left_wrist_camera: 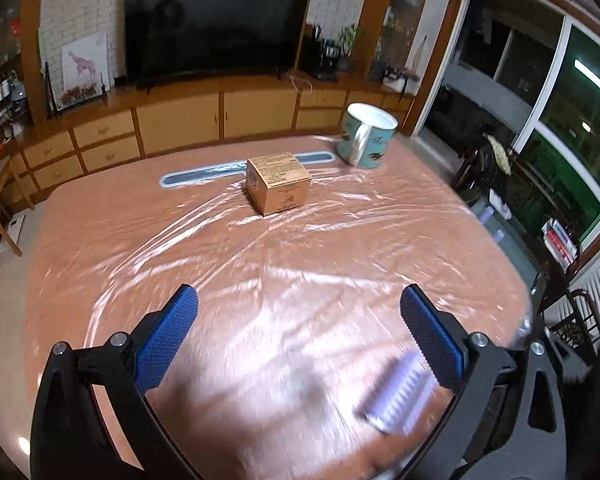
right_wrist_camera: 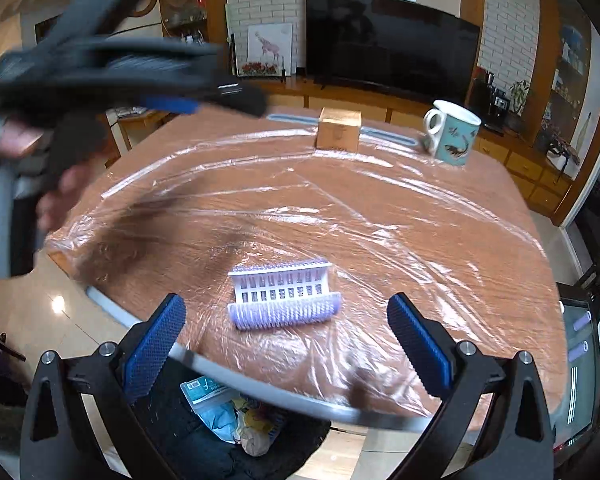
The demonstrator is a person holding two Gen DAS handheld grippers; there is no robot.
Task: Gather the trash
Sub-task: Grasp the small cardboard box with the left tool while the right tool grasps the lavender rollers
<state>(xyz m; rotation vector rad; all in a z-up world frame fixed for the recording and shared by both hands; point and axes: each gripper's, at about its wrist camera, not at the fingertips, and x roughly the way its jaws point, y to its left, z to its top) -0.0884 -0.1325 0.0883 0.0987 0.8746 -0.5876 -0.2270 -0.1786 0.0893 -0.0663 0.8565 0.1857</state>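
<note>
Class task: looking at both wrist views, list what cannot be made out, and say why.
- Small brown cardboard box: label print too small, both views.
- White-and-lilac ridged plastic tray: motion-blurred, left view.
- Left gripper: blurred, right view.
- Dark trash bag: contents partly hidden by table edge.

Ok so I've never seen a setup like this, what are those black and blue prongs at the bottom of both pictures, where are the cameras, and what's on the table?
There is no robot here. A person holds a handheld gripper in each hand, and each carries a wide-angle camera looking along its blue pads.

One picture looks from the left gripper, the other from the right gripper. Both have their jaws wide open and hold nothing. The blurred dark shape in the right view is the left gripper seen from outside.

The table is covered in clear plastic film. On it lie a white and purple plastic rack near the front edge, a small cardboard box and a teal mug farther back. Below the table edge sits a bag of trash.
</note>
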